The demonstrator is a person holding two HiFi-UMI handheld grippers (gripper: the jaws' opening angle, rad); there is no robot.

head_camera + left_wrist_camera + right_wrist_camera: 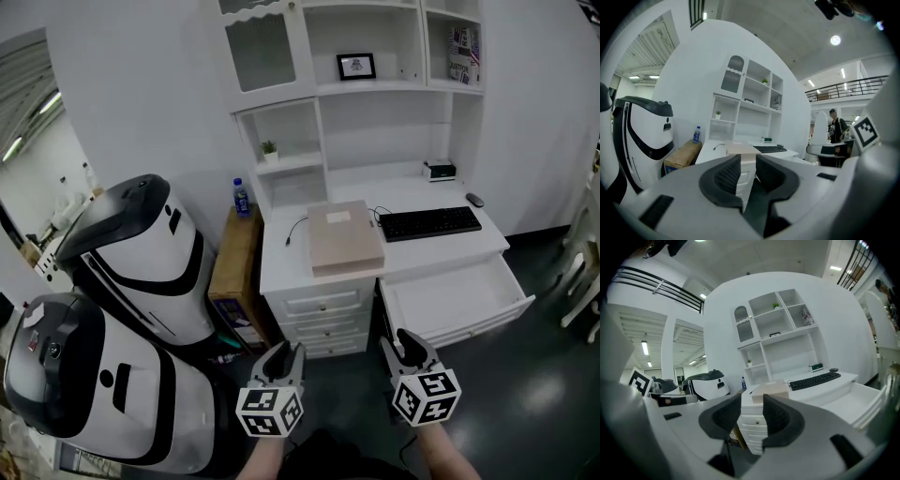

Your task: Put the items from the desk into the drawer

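A white desk (281, 258) with a hutch stands ahead of me. On it lie a flat tan box (345, 236), a black keyboard (428, 223), a small dark remote-like item (474, 199) and a little clock (439, 170). The wide drawer (459, 298) under the keyboard is pulled out and looks bare inside. My left gripper (283, 356) and right gripper (410, 347) hover low in front of the desk, well short of it. Both are open a little, with nothing between their pads. The right gripper view shows the box (770, 390), keyboard (814, 380) and drawer (855, 399).
Two large white-and-black machines (131, 253) stand at the left. Beside the desk stands a cardboard box (234, 262) with a blue bottle (241, 197) on it. Small closed drawers (323, 305) sit under the tan box. A person (836, 129) stands far off.
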